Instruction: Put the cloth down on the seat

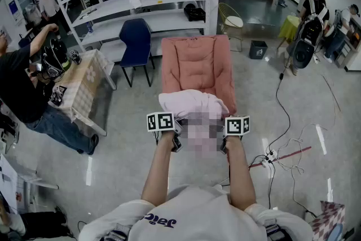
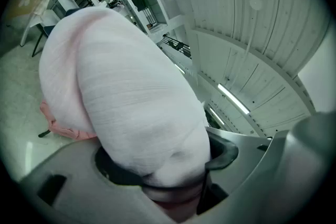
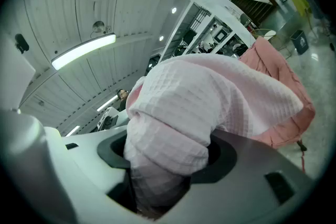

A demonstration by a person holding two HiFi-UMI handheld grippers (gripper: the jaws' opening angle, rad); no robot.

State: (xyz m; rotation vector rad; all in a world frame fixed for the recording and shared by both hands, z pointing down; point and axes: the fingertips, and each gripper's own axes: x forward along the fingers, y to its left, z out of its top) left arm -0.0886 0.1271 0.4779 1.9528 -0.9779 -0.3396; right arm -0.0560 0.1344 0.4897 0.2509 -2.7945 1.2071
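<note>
While my left gripper (image 2: pixel 164 178) and right gripper (image 3: pixel 156 178) each clamped a bunched end of the cloth (image 1: pixel 192 104), it hung between them in the air, near the front edge of the seat (image 1: pixel 197 62) and not yet on it. I judged I should carry it forward over the cushion, lower until the fabric rested, then open both together so neither end dragged it off.

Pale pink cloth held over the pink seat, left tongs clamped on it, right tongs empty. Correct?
Wrong on the right tongs: the right gripper view shows them clamped on the cloth too, not empty. The rest stands: the left tongs grip it, and it is held over the pink seat.
</note>
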